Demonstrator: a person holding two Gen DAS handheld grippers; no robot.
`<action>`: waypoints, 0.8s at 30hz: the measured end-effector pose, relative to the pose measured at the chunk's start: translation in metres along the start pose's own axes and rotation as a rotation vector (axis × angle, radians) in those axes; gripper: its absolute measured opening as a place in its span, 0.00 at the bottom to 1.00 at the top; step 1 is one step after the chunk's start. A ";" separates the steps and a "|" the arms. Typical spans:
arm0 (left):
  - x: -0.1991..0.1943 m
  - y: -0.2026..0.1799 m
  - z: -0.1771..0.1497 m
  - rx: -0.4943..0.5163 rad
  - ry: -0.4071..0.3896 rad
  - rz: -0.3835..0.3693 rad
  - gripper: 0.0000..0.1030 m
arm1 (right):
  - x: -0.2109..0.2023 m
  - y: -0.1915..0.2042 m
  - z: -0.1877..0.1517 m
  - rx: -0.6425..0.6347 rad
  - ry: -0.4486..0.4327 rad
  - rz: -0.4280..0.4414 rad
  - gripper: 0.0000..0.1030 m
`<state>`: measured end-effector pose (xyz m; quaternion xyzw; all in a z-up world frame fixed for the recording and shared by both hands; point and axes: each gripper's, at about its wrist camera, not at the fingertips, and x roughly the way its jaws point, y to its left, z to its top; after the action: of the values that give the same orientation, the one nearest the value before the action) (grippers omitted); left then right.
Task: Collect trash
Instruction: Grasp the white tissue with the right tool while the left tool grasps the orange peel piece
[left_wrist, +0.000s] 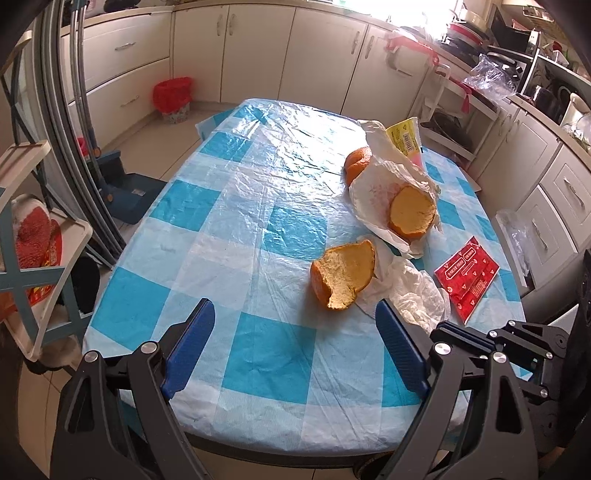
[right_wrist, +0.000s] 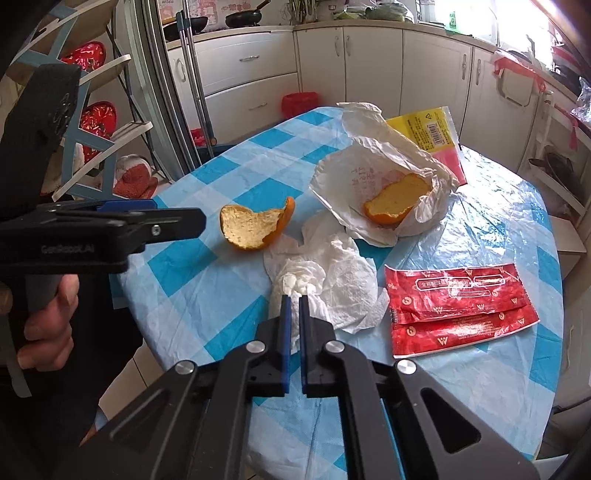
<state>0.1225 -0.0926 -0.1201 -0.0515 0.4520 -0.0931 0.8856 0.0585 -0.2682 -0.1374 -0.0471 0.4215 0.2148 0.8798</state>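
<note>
My right gripper is shut on a crumpled white tissue that lies on the checked table; the tissue also shows in the left wrist view. My left gripper is open and empty above the table's near edge, short of an orange peel, which the right wrist view also shows. A second peel lies in a white paper bag. A third peel sits behind the bag. A red wrapper and a yellow-and-pink packet lie nearby.
The table wears a blue-and-white checked plastic cloth. A red-lined bin stands on the floor by the white cabinets. A shelf rack stands left of the table. A cluttered counter runs along the right.
</note>
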 end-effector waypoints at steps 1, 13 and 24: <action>0.003 -0.001 0.002 -0.002 0.003 0.001 0.82 | 0.001 -0.001 0.000 0.007 0.008 0.004 0.08; 0.042 -0.017 0.011 0.032 0.057 0.004 0.17 | 0.005 0.003 0.002 -0.018 0.010 0.004 0.14; 0.030 -0.006 0.009 0.014 0.042 -0.018 0.11 | -0.025 -0.006 0.005 0.028 -0.056 0.007 0.13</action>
<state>0.1468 -0.1052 -0.1375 -0.0475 0.4694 -0.1055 0.8754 0.0506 -0.2811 -0.1159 -0.0274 0.3999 0.2130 0.8911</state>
